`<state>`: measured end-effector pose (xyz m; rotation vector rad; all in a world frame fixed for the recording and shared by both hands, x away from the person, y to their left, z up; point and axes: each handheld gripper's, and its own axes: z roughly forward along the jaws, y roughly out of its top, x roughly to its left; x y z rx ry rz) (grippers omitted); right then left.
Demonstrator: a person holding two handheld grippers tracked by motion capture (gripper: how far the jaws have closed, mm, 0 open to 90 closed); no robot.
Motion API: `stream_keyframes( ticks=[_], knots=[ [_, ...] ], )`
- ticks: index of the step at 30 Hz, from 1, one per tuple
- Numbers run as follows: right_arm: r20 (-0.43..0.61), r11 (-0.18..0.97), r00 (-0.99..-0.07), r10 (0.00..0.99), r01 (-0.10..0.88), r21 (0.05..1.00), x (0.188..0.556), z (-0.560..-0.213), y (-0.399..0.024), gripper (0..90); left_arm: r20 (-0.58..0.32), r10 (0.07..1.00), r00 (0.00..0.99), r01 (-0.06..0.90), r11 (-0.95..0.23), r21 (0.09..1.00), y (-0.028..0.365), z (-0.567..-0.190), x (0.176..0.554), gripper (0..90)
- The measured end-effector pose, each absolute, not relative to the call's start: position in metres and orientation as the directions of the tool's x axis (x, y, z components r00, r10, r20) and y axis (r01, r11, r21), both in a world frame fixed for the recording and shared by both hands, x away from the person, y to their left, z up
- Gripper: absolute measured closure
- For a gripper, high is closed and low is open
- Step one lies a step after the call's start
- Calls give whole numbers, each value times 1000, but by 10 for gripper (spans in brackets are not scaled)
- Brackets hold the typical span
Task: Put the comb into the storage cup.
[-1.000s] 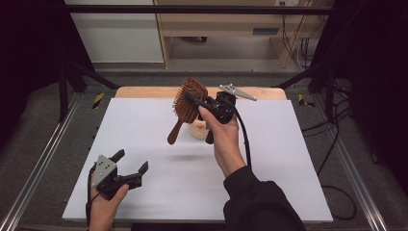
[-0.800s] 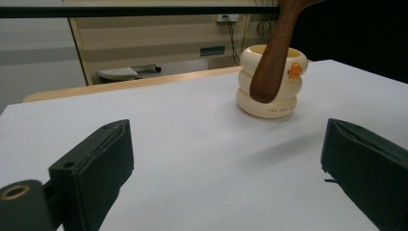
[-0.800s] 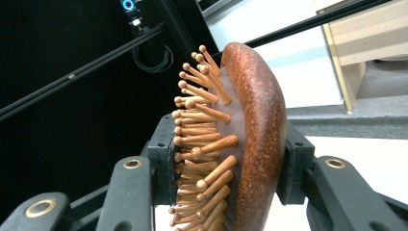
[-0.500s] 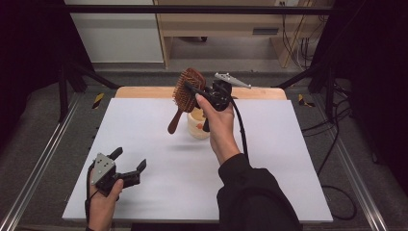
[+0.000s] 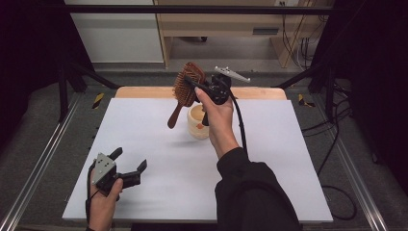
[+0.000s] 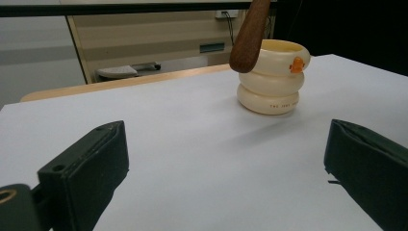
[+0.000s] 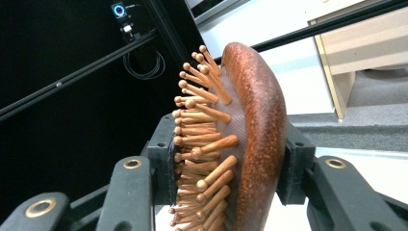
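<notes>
A brown wooden hairbrush (image 5: 185, 89) hangs in the air over the far middle of the white table, handle pointing down and to the left. My right gripper (image 5: 192, 86) is shut on its head; in the right gripper view the pads press on the bristle side and the rounded back of the hairbrush (image 7: 240, 139). A cream ringed cup (image 5: 198, 121) with an orange mark stands on the table just below the brush; the cup (image 6: 273, 79) has the brush handle (image 6: 248, 36) hanging beside its rim. My left gripper (image 5: 129, 163) rests open near the front left, nothing between its jaws.
The white tabletop (image 5: 288, 159) stretches wide around the cup, with a wooden strip (image 5: 260, 93) along its far edge. Metal rails (image 5: 38, 163) run down both sides. A cable (image 5: 240, 125) trails from the right gripper over the forearm.
The right hand has carried the brush a little leftward and upward, so the handle now hangs by the cup's left rim. The left gripper has stayed where it was.
</notes>
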<state>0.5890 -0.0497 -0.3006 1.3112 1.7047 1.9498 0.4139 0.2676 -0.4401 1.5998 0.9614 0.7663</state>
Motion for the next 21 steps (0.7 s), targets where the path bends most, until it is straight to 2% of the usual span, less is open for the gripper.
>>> stream_keyframes(
  ticks=[21],
  knots=[
    [449, -331, -542, 711, 306, 893, 594, -272, -76, 524, 13, 888, 460, 190, -113, 975, 267, -440, 413, 19]
  ],
)
